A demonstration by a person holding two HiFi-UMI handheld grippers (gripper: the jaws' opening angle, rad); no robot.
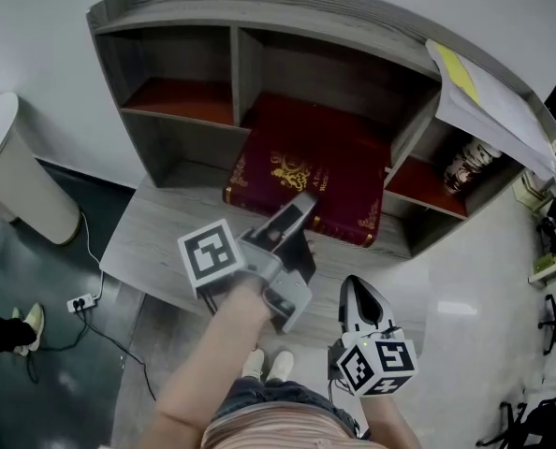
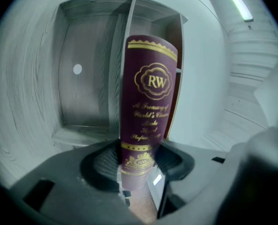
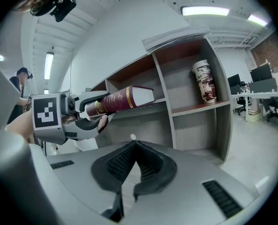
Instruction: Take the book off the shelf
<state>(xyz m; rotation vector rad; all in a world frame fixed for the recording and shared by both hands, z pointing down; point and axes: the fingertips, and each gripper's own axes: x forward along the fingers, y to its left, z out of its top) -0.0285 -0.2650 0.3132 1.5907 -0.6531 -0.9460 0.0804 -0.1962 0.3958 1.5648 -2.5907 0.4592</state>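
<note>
A maroon book (image 1: 306,181) with gold print lies flat, its far end at the mouth of the grey shelf's (image 1: 241,73) middle compartment. My left gripper (image 1: 295,221) is shut on the book's near end. In the left gripper view the spine (image 2: 148,102) rises straight out from between the two pads (image 2: 104,161). The right gripper view has the book (image 3: 118,100) sticking out level from the left gripper (image 3: 76,116) toward the shelf (image 3: 186,93). My right gripper (image 1: 355,288) hangs lower and to the right, shut with nothing in it, its tips (image 3: 135,146) meeting.
A patterned jar (image 1: 468,164) stands in the shelf's right compartment, and papers (image 1: 489,96) lie on the shelf's top. A white bin (image 1: 16,171) stands at the left, with a power strip (image 1: 80,302) on the floor. A person (image 3: 22,86) stands far left.
</note>
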